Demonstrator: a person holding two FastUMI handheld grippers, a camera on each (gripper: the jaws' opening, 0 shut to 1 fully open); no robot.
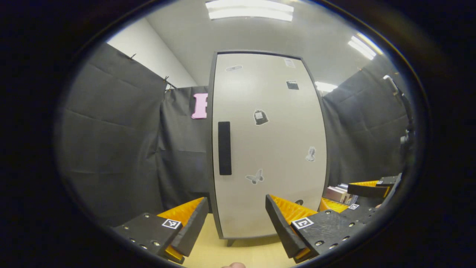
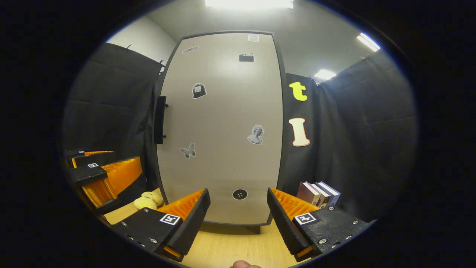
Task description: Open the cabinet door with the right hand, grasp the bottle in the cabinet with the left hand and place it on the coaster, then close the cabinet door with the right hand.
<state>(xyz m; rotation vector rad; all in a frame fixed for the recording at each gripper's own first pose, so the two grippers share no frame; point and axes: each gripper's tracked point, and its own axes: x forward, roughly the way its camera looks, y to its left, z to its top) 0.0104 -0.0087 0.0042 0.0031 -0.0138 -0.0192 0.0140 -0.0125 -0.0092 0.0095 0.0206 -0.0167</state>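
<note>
Ahead of both grippers, cabinet door (image 2: 219, 126) shut flush, dark handle (image 2: 160, 120) along its left edge, untouched. Left gripper (image 1: 236, 223) and right gripper (image 2: 238, 219) spread wide, empty, well apart from door. Bottle hidden. Books (image 2: 319, 193) right of cabinet foot.

You face a cabinet door (image 2: 223, 123) with a smooth, matt, pale finish dotted with flat paper-like stickers, a matt dark handle (image 2: 160, 120) on its edge, pale wood-grain bench (image 2: 230, 245) beneath it and creased matt cloth wall (image 2: 357, 130) behind it.
</note>
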